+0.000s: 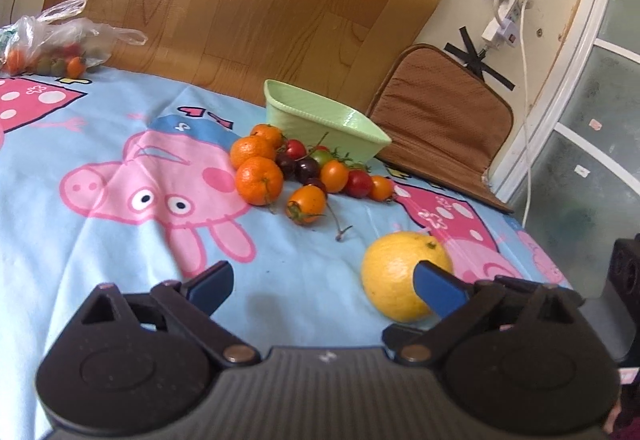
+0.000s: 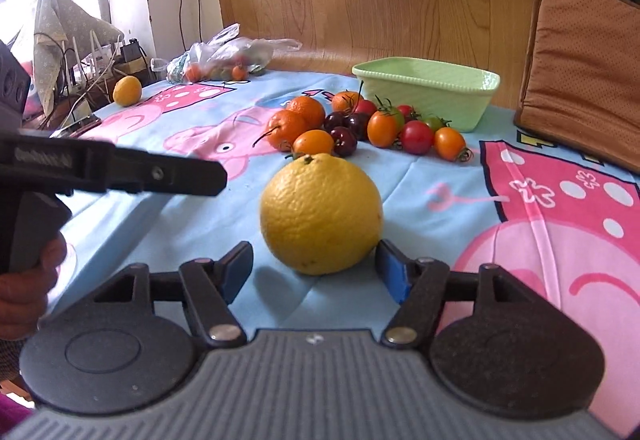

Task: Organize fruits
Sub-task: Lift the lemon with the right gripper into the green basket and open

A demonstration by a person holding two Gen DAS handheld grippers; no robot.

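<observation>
A large yellow orange (image 2: 320,211) rests on the cartoon cloth, between the fingertips of my right gripper (image 2: 313,260). That gripper is open: its left pad stands clear of the fruit and its right pad is at the skin. The same orange (image 1: 394,276) lies partly behind the right finger of my left gripper (image 1: 324,280), which is open and empty over bare cloth. From the side, the left gripper (image 2: 208,179) shows held by a hand (image 2: 24,280). Mandarins, cherry tomatoes and dark cherries form a pile (image 1: 304,171) (image 2: 360,123) in front of an empty green basket (image 1: 316,123) (image 2: 440,99).
A clear plastic bag (image 1: 52,43) (image 2: 224,55) with more small tomatoes lies at the far side by the wooden board. A smaller yellow fruit (image 2: 127,90) sits near the table's left edge. A brown cushion (image 1: 440,127) (image 2: 584,71) leans behind the basket.
</observation>
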